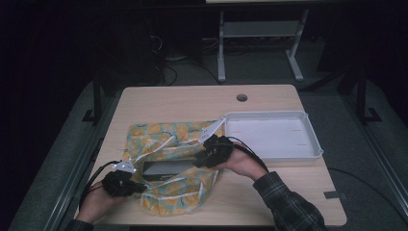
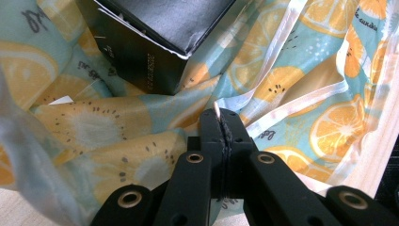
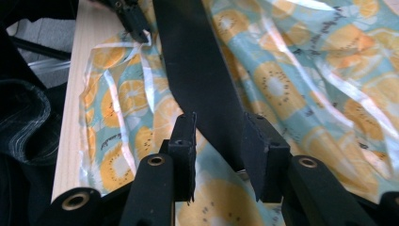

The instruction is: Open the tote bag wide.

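jaws pinching fruit-print cloth [image 2: 141, 127], black box [image 2: 155, 37] beyond

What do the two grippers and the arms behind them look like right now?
Both grippers, left gripper and right gripper, are black, with brass-ringed pivots on linked jaw arms. A grey plate tops the left one. Black cables trail back from each. The right arm wears a dark plaid sleeve.

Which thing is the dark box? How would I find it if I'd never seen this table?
Look at the wooden table, then at the bag printed with orange slices lying left of the white tray. The box sits in the bag's opening. It is the only dark, flat-sided thing among all that bright, crinkly print.
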Tool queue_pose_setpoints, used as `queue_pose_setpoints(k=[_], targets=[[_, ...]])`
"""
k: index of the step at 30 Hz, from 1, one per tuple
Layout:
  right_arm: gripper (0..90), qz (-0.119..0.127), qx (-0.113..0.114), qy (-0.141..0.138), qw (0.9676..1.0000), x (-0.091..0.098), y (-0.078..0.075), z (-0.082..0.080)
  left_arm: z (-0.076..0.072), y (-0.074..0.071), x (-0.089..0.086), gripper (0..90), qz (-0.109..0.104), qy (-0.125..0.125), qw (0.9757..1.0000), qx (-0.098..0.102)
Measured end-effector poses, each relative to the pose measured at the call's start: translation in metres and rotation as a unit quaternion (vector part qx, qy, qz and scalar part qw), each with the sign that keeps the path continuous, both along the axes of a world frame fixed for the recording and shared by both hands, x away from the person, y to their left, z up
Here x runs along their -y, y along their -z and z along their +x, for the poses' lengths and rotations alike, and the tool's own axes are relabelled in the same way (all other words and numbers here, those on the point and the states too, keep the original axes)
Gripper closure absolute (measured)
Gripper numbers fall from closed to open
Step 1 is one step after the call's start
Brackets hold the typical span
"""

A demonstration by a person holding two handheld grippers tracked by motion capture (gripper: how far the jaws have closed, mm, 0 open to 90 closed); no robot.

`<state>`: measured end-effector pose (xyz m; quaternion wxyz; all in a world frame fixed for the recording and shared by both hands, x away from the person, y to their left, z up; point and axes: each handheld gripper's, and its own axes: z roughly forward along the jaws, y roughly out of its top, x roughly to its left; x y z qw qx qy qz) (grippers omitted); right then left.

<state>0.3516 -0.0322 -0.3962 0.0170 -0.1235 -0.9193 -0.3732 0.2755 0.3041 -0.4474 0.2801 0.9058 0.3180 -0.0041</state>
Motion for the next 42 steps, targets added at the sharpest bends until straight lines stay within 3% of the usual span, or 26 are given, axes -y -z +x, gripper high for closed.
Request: queue_pose_setpoints(k=[9, 20, 31, 42], targets=[[65.4, -0.02, 0.002, -0.019, 0.9996, -0.005, 0.008, -0.003, 0.0, 0.0, 0.0, 89.0, -0.002, 0.001, 1.0, 0.002], [88.9, -0.034, 0.006, -0.043, 0.9985, -0.008, 0.011, -0.005, 0.0, 0.0, 0.0, 89.0, -0.004, 0.0, 1.0, 0.002], [89.6, -0.032, 0.011, -0.047, 0.9983, 0.0, 0.007, -0.015, 0.0, 0.0, 0.0, 89.0, -0.003, 0.0, 1.0, 0.002], [89.7, -0.051, 0.0, -0.056, 0.9971, 0.006, 0.019, -0.031, -0.001, 0.0, 0.001, 89.0, -0.003, -0.005, 1.0, 0.0]])
